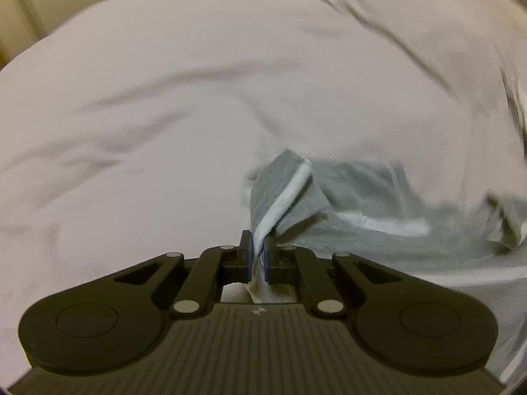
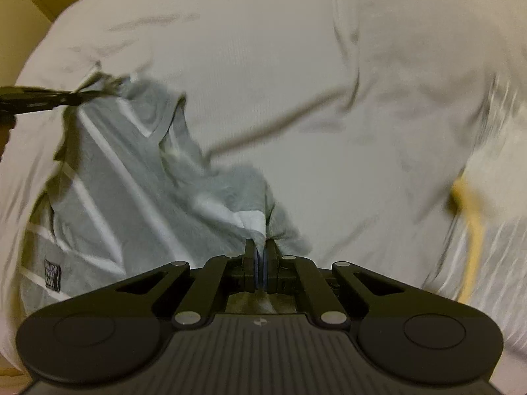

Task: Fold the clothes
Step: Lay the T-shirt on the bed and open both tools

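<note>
My left claw is clenched on a white-striped edge of the grey garment, and my right claw is clenched on another striped edge of it. The garment hangs stretched between both claws over a wrinkled white bedsheet. Motion blur obscures the garment's type; a yellow strip at right is unidentifiable, and its small black label is illegible.

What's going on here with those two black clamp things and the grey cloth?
A person is folding clothes with a handheld gripper in each hand. The left gripper and the right gripper are each shut on a different edge of the same grey striped garment, holding it over a white sheet. The pictures are blurred. The fold isn't finished yet.
</note>
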Tool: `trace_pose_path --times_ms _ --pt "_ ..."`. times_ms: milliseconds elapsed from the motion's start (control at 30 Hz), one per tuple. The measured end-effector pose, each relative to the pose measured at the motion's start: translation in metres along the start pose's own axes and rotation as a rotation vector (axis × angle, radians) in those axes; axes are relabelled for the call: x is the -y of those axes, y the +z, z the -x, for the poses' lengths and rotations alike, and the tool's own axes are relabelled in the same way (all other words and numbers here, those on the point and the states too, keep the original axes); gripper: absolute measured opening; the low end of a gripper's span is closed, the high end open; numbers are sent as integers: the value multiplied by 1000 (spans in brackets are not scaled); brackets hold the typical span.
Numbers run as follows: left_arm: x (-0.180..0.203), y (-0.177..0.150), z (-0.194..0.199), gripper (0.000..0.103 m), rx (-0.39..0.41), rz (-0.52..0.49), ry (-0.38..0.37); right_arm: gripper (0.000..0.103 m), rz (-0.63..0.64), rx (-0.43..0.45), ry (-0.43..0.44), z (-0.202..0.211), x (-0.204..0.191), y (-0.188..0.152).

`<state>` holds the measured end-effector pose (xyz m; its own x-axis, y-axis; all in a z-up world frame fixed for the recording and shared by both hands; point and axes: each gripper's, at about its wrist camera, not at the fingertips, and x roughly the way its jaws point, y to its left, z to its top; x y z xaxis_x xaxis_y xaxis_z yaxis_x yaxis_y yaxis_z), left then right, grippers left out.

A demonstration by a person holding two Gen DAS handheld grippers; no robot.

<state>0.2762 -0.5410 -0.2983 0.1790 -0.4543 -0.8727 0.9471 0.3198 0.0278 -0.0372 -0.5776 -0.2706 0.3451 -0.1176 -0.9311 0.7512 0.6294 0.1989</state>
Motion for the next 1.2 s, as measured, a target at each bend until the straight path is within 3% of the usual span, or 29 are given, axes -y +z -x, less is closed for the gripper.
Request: trace_pose_path --times_ms 100,267,333,433,467,500,533,567,600,700,767,900,1033,1200 --pt "-26 0 45 4 98 73 6 1 66 100 -13 31 -6 28" --pt "-40 5 122 4 278 105 53 0 177 309 -35 82 -22 85" --pt "-45 7 135 4 332 128 80 0 202 395 -40 96 -26 109" --pt "-53 10 142 5 389 167 119 1 232 450 -38 88 -31 133" --pt "-56 10 134 5 385 182 130 2 248 453 -43 79 -32 139" --pt "-59 9 121 9 346 199 139 11 260 429 -54 65 -33 143" --pt "-62 7 103 15 281 217 146 35 265 380 -77 48 -34 146" --pt "-65 4 85 24 215 234 153 43 260 335 -106 33 -33 146" --pt "-69 -1 66 36 142 268 149 41 249 300 -119 22 -31 143" --pt "-72 -30 35 36 11 333 135 46 204 254 -122 12 -24 122" --pt "-72 -52 30 38 -30 354 136 58 180 220 -127 10 -16 101" --pt "-74 -92 32 44 -88 413 113 59 107 107 -120 -1 7 56" --pt "-77 -104 30 52 -91 395 124 59 100 72 -137 -9 18 42" --pt "-85 -70 8 61 -21 319 145 59 136 116 -139 -20 29 77"
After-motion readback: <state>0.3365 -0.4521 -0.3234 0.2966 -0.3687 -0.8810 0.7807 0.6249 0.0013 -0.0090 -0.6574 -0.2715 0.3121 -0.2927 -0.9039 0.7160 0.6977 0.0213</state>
